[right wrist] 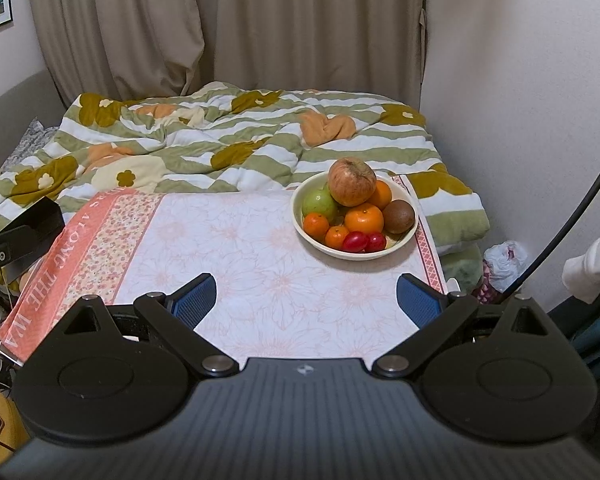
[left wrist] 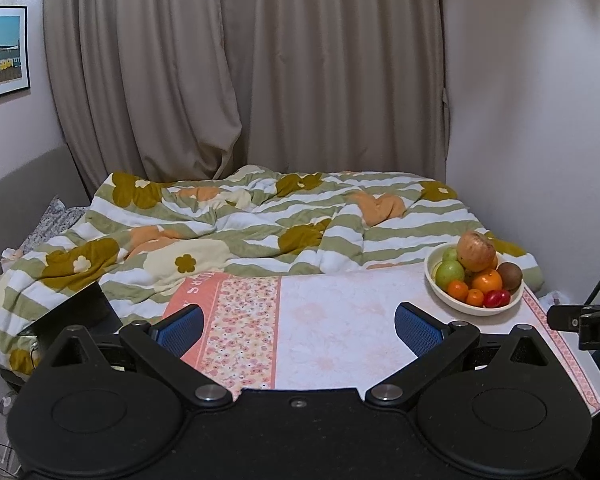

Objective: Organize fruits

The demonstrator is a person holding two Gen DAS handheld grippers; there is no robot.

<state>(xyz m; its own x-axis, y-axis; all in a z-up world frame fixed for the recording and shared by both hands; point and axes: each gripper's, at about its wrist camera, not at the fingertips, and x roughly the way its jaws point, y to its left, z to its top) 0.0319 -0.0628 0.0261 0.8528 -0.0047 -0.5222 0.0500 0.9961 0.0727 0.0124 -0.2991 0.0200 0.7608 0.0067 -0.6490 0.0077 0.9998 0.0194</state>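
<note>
All the fruits that you can see lie together in one cream bowl (right wrist: 400,246), which stands on the far right part of the worktop (right wrist: 260,260), near the bed (right wrist: 180,140). A big apple (right wrist: 352,182) sits on top of the heap. Around it are a green fruit (right wrist: 319,205), four oranges of different size with the biggest (right wrist: 364,219) in the middle, a brown kiwi (right wrist: 399,216) at the right, and two small red fruits (right wrist: 356,241) at the front rim. No fruit lies loose on the cloth.

This picture fits two stages: either the fruits are gathered and the task is finished, or they wait in the bowl to be sorted out. I cannot tell which one.

Your left gripper (left wrist: 298,330) and your right gripper (right wrist: 306,300) both stand wide open and hold nothing, well apart from the bowl.

On the orange border of the cloth you can read "ALONG THE WA"; the rest is cut off.
</note>
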